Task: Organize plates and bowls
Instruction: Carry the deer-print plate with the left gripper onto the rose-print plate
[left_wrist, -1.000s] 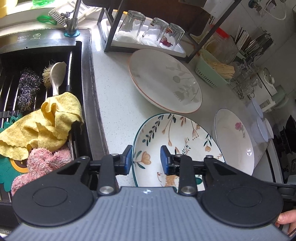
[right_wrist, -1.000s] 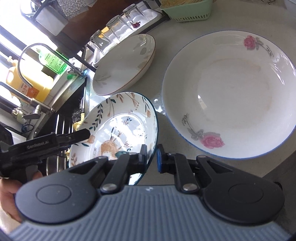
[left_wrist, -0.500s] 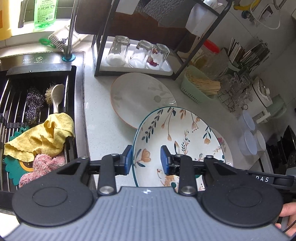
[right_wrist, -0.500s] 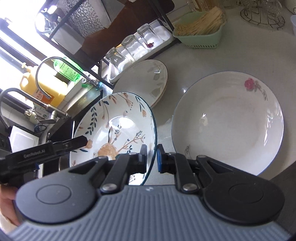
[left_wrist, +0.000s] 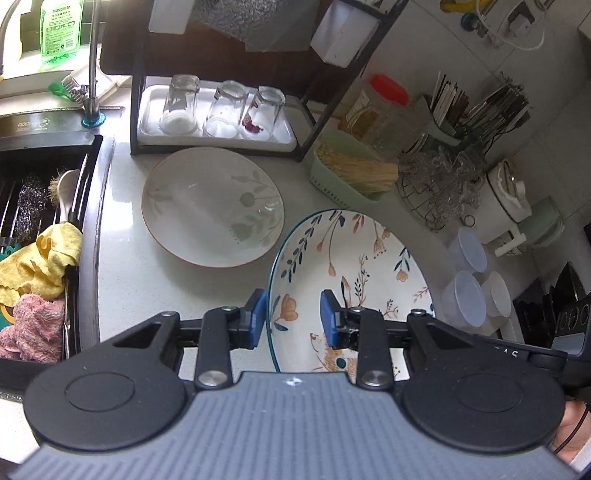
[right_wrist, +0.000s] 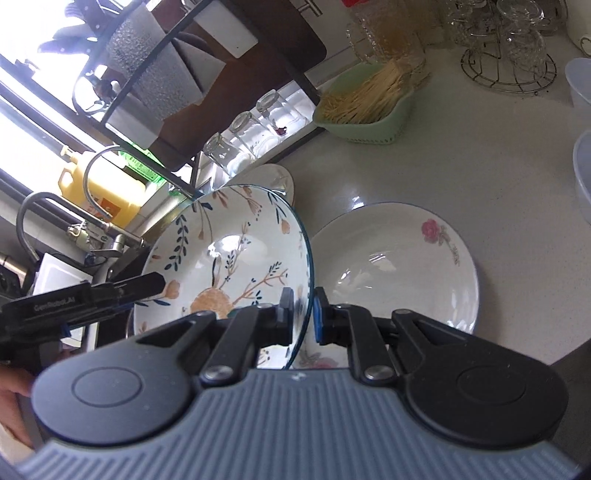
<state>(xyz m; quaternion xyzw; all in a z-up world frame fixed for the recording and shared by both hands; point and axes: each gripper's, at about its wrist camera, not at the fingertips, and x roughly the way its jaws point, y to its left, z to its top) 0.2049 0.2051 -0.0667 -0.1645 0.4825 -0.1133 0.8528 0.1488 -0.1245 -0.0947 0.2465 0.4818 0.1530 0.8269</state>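
Right gripper (right_wrist: 303, 310) clamped on flowered plate (right_wrist: 229, 254) rim, plate lifted over rose plate (right_wrist: 402, 266). Left gripper (left_wrist: 293, 319) fingers wide, straddling rim. Green bottle (left_wrist: 61, 31) reads "maxprote".

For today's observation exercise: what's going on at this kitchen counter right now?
A person with a gripper in each hand is sorting plates. The right gripper pinches the rim of the leaf-patterned plate and holds it tilted above the counter. The left gripper straddles that plate's other edge, jaws apart. The rose plate and the brown-rimmed plate lie flat on the counter.
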